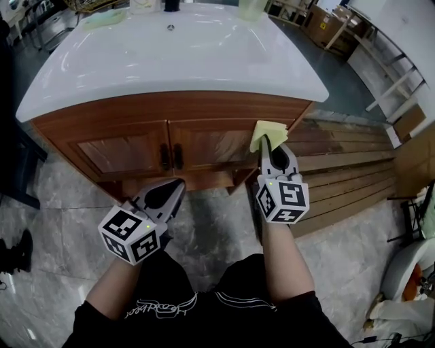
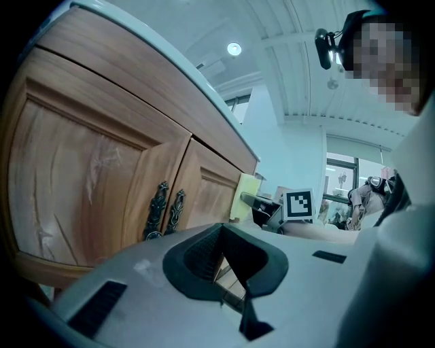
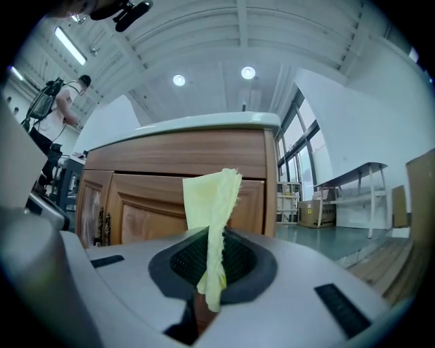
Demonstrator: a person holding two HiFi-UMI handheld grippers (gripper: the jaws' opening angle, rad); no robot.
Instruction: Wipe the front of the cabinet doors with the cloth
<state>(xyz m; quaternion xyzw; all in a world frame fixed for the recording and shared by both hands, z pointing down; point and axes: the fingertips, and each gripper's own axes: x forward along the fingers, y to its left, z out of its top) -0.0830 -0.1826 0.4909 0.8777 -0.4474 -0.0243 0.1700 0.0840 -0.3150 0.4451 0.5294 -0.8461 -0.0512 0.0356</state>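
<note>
A wooden vanity cabinet has a left door [image 1: 122, 153] and a right door [image 1: 214, 144], with two dark handles [image 1: 170, 156] where they meet. My right gripper [image 1: 267, 146] is shut on a pale yellow cloth [image 1: 265, 131], which rests against the upper right corner of the right door. In the right gripper view the cloth [image 3: 211, 204] stands up out of the right gripper [image 3: 214, 262], close to the door [image 3: 153, 207]. My left gripper [image 1: 177, 187] hangs low in front of the cabinet base, shut and holding nothing. The left gripper view shows the left gripper [image 2: 230, 268], the handles [image 2: 165, 207] and the cloth [image 2: 246, 197].
A white countertop [image 1: 170, 61] overhangs the doors, with a green cloth [image 1: 105, 19] and a green cup [image 1: 251, 8] at its back. Wooden planks [image 1: 346, 177] lie on the floor to the right. Metal shelving [image 1: 394, 68] and cardboard boxes [image 1: 323, 27] stand beyond. A person [image 3: 64, 102] stands far off.
</note>
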